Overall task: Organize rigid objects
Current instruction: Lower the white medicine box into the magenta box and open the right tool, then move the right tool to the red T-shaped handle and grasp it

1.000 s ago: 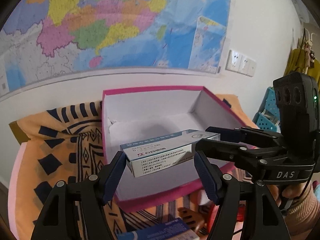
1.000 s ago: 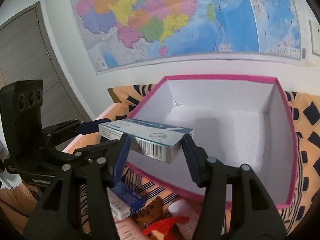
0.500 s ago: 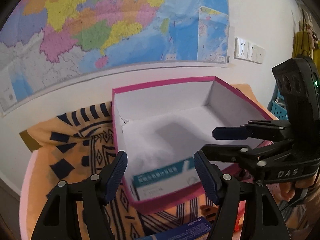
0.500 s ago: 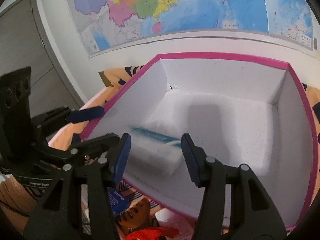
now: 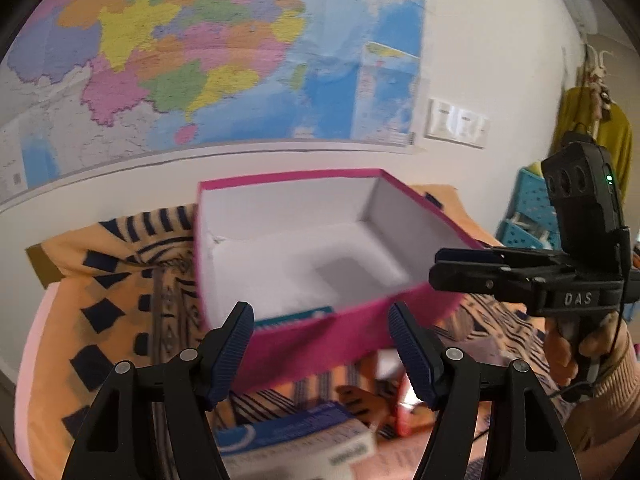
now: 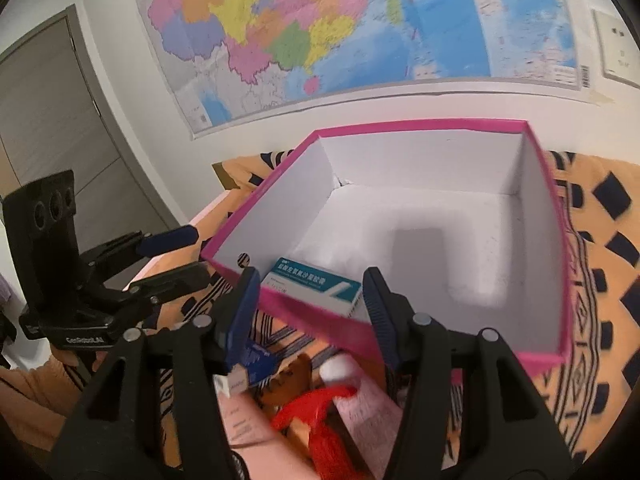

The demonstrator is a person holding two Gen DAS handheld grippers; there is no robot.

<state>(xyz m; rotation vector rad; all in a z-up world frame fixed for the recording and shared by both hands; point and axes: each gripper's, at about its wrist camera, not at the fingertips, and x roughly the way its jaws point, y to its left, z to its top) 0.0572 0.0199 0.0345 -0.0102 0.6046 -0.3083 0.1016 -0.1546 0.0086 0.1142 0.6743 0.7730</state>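
We see the medicine carton (image 6: 316, 286) lying flat inside the pink box (image 6: 400, 336), on its white floor against the near wall, towards the near left corner. The carton is a slim white pack with a teal-blue band and printed characters on its top face; from the left wrist view only a teal strip of it peeks over the box's near wall. The box is open-topped, pink outside and white within, and sits on an orange cloth (image 5: 100, 320) with dark blue patterns.

Our left gripper (image 5: 320, 344) hovers in front of the near wall with its fingers apart and nothing between them. Our right gripper (image 6: 310, 312) likewise has its fingers spread and empty, over the near wall just above the carton.

On the cloth before the box lie a second blue-and-white carton (image 5: 296, 436) and a stuffed toy with red trim (image 6: 312, 404).
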